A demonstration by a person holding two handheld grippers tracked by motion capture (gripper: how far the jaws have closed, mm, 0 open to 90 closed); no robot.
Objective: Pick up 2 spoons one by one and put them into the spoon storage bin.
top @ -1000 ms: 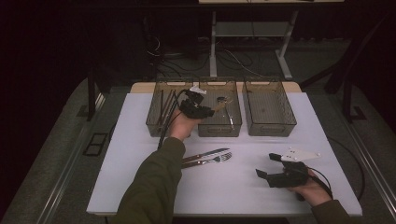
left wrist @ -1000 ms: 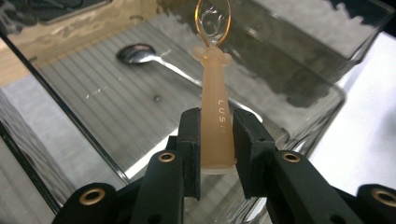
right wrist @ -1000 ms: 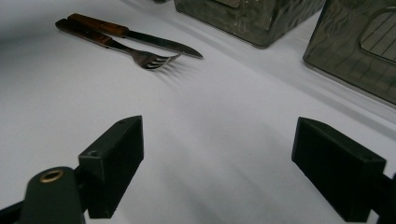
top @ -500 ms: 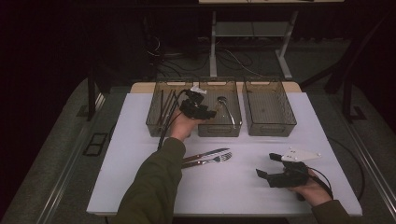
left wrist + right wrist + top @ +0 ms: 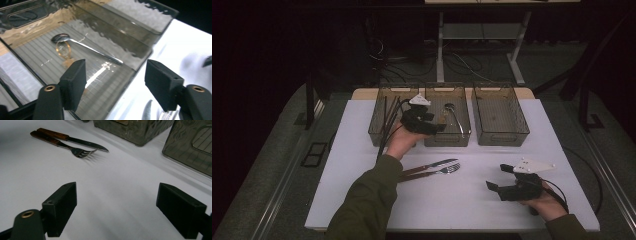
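A metal spoon (image 5: 455, 116) lies inside the middle clear bin (image 5: 447, 140) at the back of the white table. My left gripper (image 5: 439, 126) hovers open over that bin's front left part, with nothing between its jaws. In the left gripper view the spoon (image 5: 85, 46) rests on the ribbed bin floor (image 5: 37, 60), beyond the left gripper (image 5: 117, 82). A wood-handled knife (image 5: 432, 165) and fork (image 5: 438, 171) lie side by side mid-table. My right gripper (image 5: 498, 177) rests open at the front right, facing the knife (image 5: 75, 141) and fork (image 5: 75, 150).
A left bin (image 5: 379, 127) and a right bin (image 5: 499, 135) flank the middle one, and the right one looks bare inside. The left gripper's cable crosses the left bin. White table (image 5: 362, 150) surface lies between the cutlery and the right gripper (image 5: 120, 207).
My left gripper has drawn back slightly toward the person, still over the middle bin. The spoon, knife, fork and right gripper have not moved.
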